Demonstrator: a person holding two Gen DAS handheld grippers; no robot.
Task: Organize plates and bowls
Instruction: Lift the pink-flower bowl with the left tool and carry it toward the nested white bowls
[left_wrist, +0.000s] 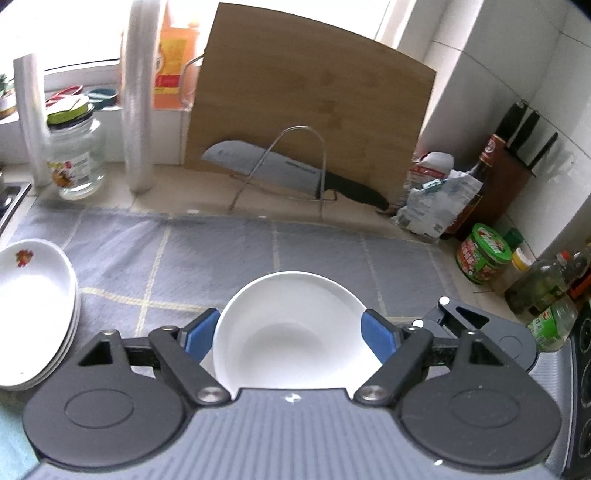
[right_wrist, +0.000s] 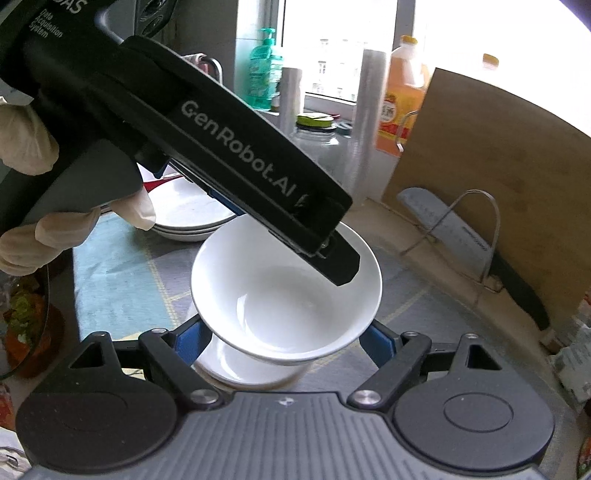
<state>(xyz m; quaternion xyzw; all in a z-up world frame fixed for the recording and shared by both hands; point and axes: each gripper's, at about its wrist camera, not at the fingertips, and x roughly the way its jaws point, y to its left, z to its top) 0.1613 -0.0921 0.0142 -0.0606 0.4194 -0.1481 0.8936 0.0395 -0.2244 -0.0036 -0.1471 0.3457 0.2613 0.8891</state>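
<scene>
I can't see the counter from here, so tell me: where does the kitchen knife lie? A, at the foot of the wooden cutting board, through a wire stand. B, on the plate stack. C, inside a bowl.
A: the knife lies through the wire stand at the foot of the cutting board.

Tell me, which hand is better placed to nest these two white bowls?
Left, likely: the left tongs hold the upper bowl just above the lower bowl held in the right tongs, so lowering and releasing should nest them.
</scene>
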